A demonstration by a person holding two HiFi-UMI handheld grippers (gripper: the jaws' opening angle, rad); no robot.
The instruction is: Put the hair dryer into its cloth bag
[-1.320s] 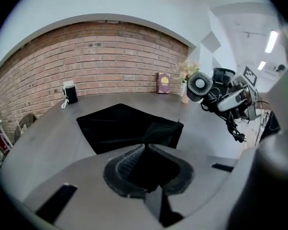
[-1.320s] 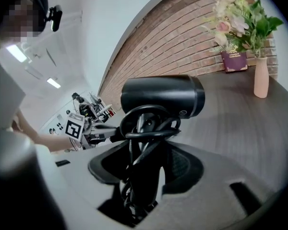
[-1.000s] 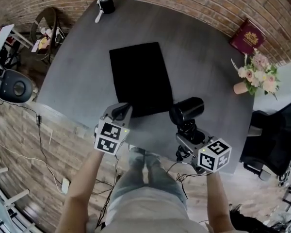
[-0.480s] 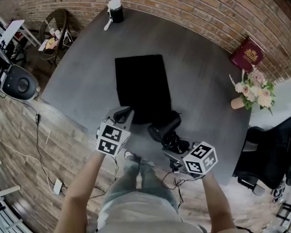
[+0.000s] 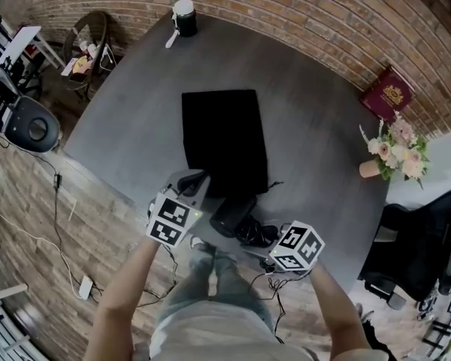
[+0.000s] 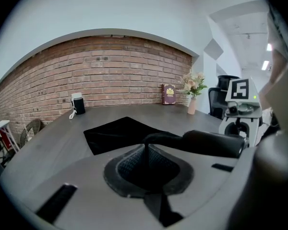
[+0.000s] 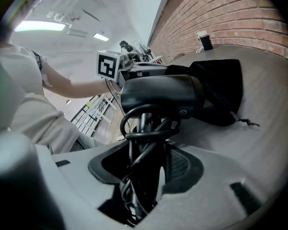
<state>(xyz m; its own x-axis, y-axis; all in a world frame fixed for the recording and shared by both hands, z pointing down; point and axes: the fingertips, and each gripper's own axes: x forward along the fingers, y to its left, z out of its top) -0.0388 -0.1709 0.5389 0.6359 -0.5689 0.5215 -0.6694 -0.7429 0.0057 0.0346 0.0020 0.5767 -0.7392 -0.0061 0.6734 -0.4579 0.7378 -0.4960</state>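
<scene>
The black cloth bag (image 5: 224, 140) lies flat on the grey round table (image 5: 316, 149). My left gripper (image 5: 193, 181) is shut on a thin fold of the bag's near edge (image 6: 145, 150), lifting it slightly. My right gripper (image 5: 257, 236) is shut on the black hair dryer's handle and coiled cord (image 7: 144, 147). The dryer's barrel (image 5: 233, 215) lies low at the bag's near edge, just right of the left gripper. In the left gripper view the barrel (image 6: 213, 143) stretches across right beside the pinched fold. In the right gripper view the hair dryer (image 7: 158, 95) points toward the bag (image 7: 221, 87).
A small black and white canister (image 5: 183, 15) stands at the table's far edge. A red book (image 5: 391, 92) and a vase of flowers (image 5: 395, 145) sit at the right. A black office chair (image 5: 417, 239) stands right of the table, a wicker chair (image 5: 90, 40) far left.
My right gripper has carried the hair dryer left and down, turning it, so the barrel now lies at the bag's near edge. The left gripper has kept its hold in place.
</scene>
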